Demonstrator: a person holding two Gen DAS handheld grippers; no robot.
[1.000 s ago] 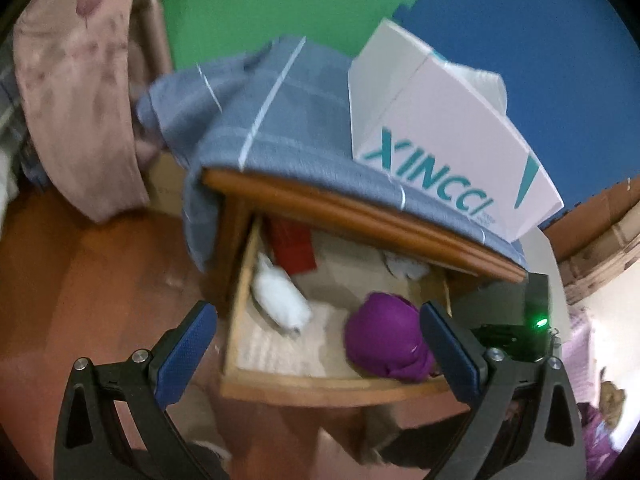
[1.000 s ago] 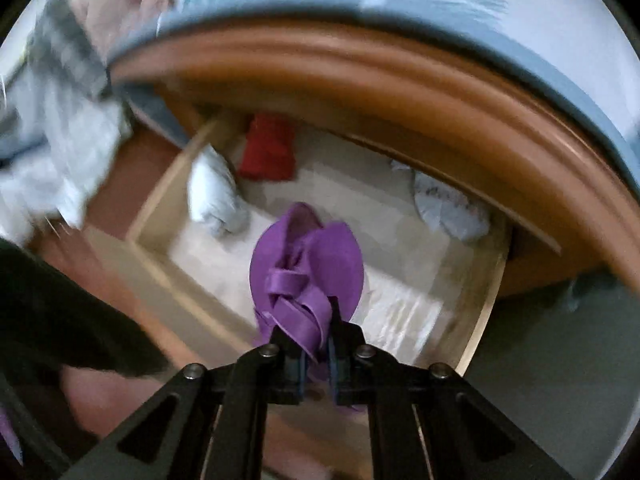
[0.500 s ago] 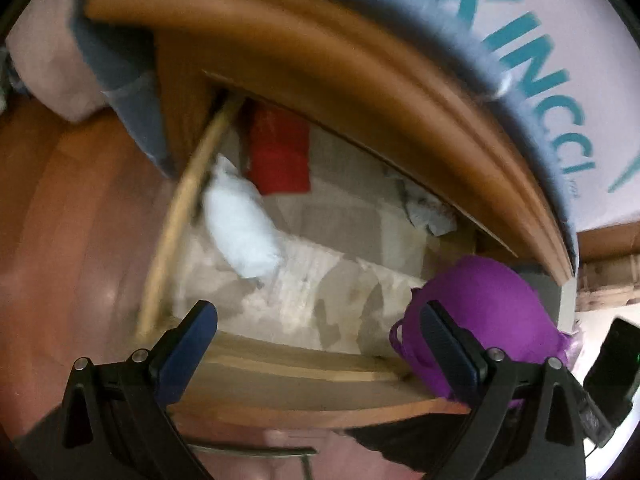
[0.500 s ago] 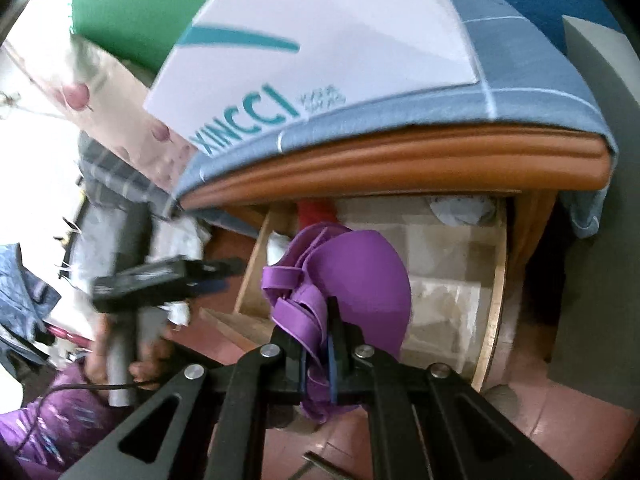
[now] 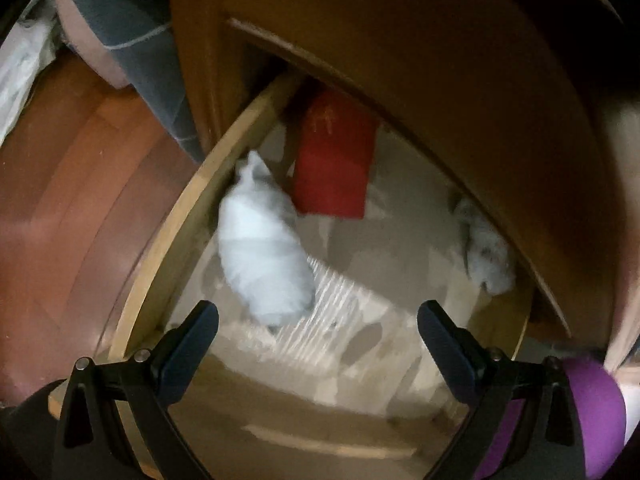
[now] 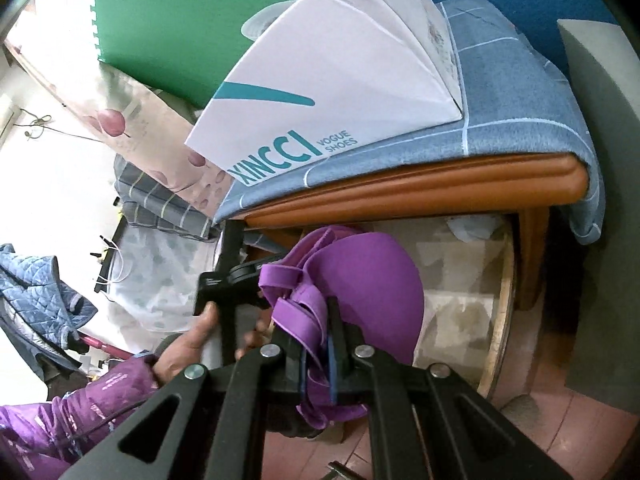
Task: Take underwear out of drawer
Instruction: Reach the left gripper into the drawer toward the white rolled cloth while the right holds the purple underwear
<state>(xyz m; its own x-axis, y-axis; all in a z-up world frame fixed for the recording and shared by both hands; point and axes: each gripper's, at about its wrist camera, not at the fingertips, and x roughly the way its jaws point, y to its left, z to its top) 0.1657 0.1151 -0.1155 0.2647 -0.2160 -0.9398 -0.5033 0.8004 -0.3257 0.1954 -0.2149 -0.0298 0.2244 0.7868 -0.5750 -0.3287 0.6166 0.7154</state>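
The right gripper (image 6: 316, 356) is clamped on a purple bra (image 6: 360, 280), gripping its bunched straps; the rounded cup hangs ahead of and slightly right of the fingers. The bra is lifted above the open wooden drawer (image 6: 502, 320), near its front edge rather than resting inside. The garment is smooth, padded and vivid purple, with flat elastic straps looped over one another.

The left gripper (image 5: 316, 332) is spread wide and holds nothing, pointing down into the drawer (image 5: 180, 216). Directly ahead, nearer its left finger, lies a white rolled garment (image 5: 264, 252), its long axis running away from the gripper. Behind it sits a red folded item (image 5: 334, 168). A pale crumpled piece (image 5: 484, 256), possibly more underwear though blurred, lies far right.
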